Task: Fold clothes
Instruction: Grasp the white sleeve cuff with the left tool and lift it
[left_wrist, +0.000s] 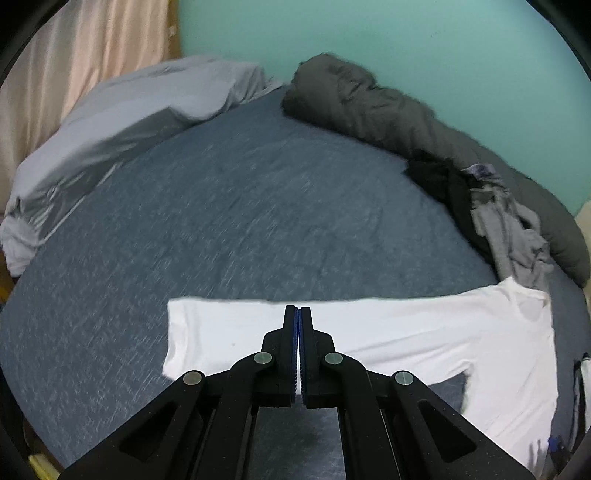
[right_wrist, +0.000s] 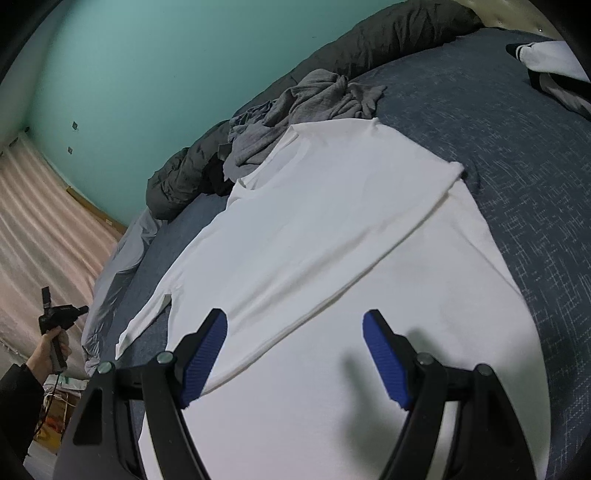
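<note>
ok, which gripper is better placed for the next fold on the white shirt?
Probably right: the right gripper hovers low over the white shirt with jaws open. The left gripper is shut, empty and farther from it.

You face a teal wall (left_wrist: 406, 44); pinkish curtain (left_wrist: 55, 74) at the bed's (left_wrist: 221, 221) left edge; blue-grey cover.
</note>
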